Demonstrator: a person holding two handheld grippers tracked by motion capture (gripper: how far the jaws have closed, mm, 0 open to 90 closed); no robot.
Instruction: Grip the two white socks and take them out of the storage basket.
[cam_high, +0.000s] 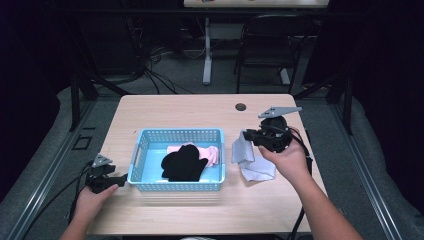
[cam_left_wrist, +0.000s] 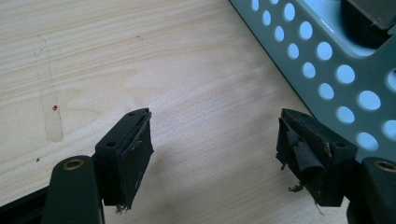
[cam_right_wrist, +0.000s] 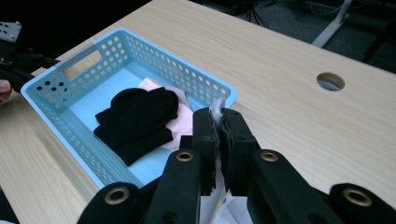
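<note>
Two garments, a black knit piece (cam_high: 183, 163) and a pink cloth (cam_high: 212, 152), lay in one perforated light-blue plastic basket (cam_high: 139, 151) on the pale wooden table (cam_high: 180, 107). Right of it, the right gripper (cam_high: 248, 135) pinched a pale grey cloth (cam_high: 252, 162). At near left, the left gripper (cam_left_wrist: 215, 140) gaped empty. Chairs stood beyond.

High overhead view; two close jaw-level views, blue basket (cam_high: 176, 186) shared.

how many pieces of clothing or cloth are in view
3: a black garment in the blue basket, a pink one beneath it, and a grey cloth held by the right tool beside the basket. More may lie hidden underneath.
</note>
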